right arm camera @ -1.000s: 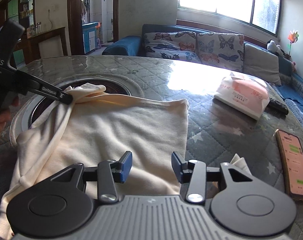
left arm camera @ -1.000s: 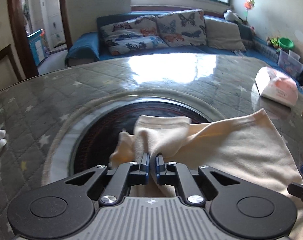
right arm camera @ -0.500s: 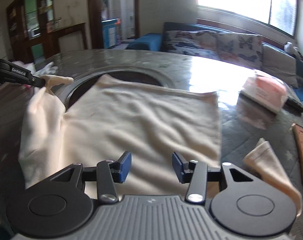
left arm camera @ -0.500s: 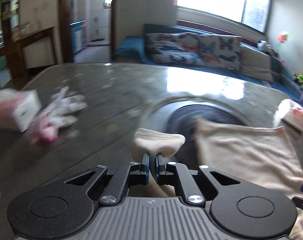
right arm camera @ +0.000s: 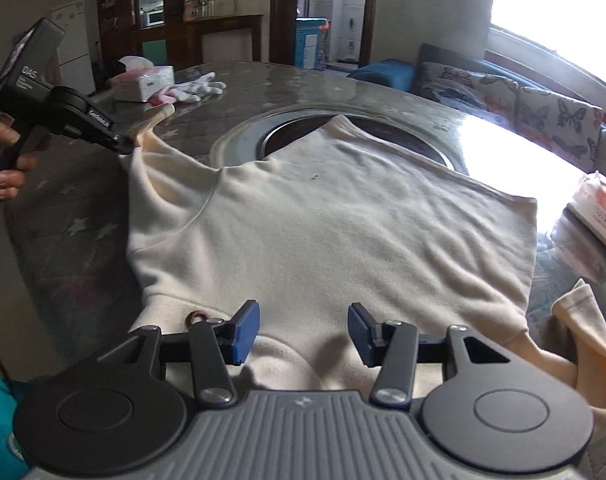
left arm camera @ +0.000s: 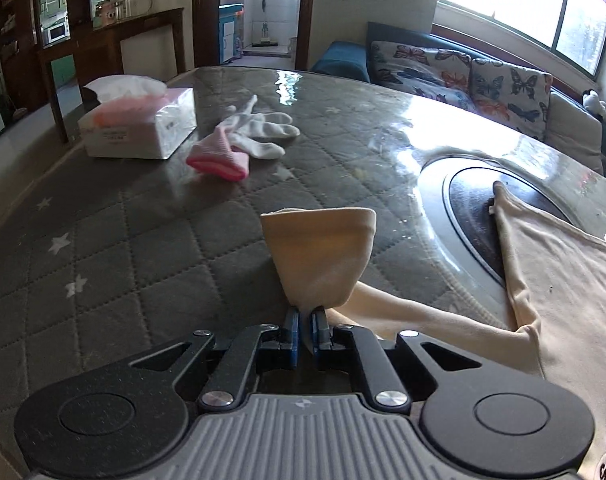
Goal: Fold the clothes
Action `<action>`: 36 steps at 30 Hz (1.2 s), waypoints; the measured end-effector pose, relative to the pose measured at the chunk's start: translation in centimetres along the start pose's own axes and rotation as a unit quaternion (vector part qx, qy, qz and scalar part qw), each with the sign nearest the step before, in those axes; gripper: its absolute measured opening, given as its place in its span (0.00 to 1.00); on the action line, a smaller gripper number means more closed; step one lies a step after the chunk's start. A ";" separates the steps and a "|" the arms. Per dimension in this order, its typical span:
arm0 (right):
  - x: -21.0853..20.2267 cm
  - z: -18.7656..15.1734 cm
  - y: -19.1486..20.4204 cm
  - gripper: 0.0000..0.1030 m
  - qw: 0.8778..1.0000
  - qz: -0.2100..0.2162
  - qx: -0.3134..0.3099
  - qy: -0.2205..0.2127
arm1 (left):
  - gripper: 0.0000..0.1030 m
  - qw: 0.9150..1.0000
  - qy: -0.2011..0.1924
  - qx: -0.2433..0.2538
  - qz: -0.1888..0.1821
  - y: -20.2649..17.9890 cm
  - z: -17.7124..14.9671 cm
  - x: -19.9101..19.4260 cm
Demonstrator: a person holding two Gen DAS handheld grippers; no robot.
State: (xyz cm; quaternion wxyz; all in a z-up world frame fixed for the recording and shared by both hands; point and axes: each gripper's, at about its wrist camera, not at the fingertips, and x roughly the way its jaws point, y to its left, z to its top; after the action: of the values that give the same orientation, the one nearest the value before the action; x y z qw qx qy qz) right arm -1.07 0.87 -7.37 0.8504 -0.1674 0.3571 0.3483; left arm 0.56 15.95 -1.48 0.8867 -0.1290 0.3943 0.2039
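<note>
A cream long-sleeved top (right arm camera: 335,232) lies spread flat on the grey quilted table (left arm camera: 135,240), its body partly over the round black inset (left arm camera: 471,200). My left gripper (left arm camera: 306,334) is shut on the cuff of the top's left sleeve (left arm camera: 323,256) and holds it stretched out to the left, above the table; it also shows in the right wrist view (right arm camera: 133,142). My right gripper (right arm camera: 301,334) is open and empty, hovering over the top's near edge. The other sleeve (right arm camera: 583,328) lies crumpled at the right.
A tissue pack (left arm camera: 139,124), white gloves (left arm camera: 259,128) and a pink knitted item (left arm camera: 219,160) lie on the far left of the table. Another tissue pack (right arm camera: 599,208) sits at the right. A sofa with butterfly cushions (left arm camera: 463,76) stands beyond the table.
My left gripper has pulled the sleeve from over the top's body out to the left, unfolding it. The top now lies flatter. My right gripper stayed open over the near edge.
</note>
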 end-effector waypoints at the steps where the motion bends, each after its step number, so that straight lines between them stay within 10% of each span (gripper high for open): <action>1: -0.2 -0.1 0.1 0.49 1.000 0.002 -0.004 0.002 | 0.12 1.000 0.001 0.001 0.001 0.1 0.0 -0.1; 19: -2.1 2.0 -6.5 0.53 0.997 -0.055 0.043 -0.024 | 0.93 0.999 -0.038 0.028 0.007 0.3 1.4 -1.5; 36: 3.0 5.6 -18.2 0.59 0.983 -0.134 0.123 -0.021 | 1.00 0.979 -0.055 0.103 -0.167 -11.2 6.0 2.6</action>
State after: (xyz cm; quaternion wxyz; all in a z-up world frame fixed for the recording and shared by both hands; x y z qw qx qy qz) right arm 16.13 -7.52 -5.01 0.9107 -0.1004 0.3536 0.1885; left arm 11.21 9.10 1.26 0.9372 -0.0892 0.3368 0.0183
